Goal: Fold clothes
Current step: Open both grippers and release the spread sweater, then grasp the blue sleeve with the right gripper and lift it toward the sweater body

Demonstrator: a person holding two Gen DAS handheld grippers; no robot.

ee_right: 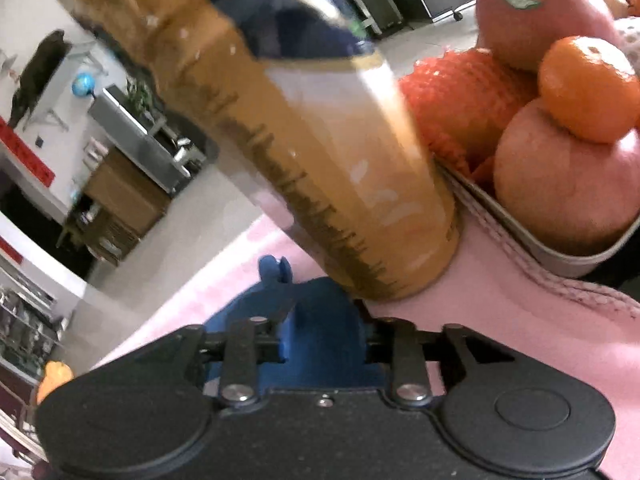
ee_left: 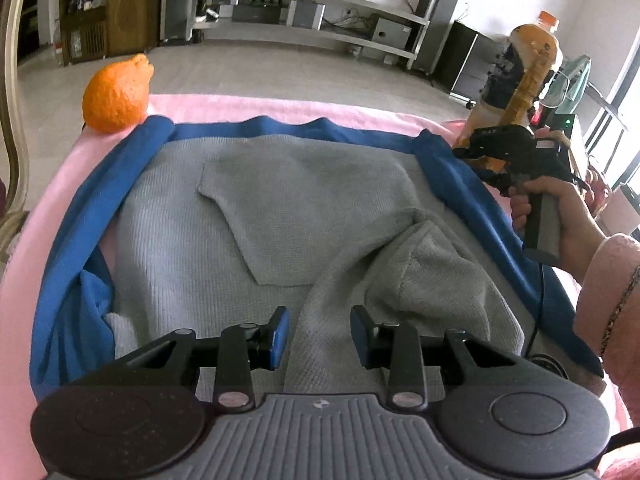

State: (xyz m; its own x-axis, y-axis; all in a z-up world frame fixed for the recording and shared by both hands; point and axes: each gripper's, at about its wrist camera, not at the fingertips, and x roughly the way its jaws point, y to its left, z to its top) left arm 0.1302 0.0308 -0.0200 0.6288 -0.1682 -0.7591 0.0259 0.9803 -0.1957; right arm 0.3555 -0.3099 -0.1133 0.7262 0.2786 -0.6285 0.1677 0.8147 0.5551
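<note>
Just 2 garments: gray sweater (ee_left: 280,208), blue top (ee_left: 72,240).

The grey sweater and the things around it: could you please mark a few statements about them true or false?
1. The grey sweater lies on top of a blue garment. True.
2. The left hand-held gripper is clamped on a green towel. False: its jaws stand apart above the grey sweater, with nothing pinched.
3. An orange fruit sits at the far left corner, by the blue garment. True.
4. The right hand-held gripper has grey knit between its jaws. False: blue fabric lies there.
5. The bottle beside the fruit tray holds clear water. False: its contents are orange-brown.
</note>
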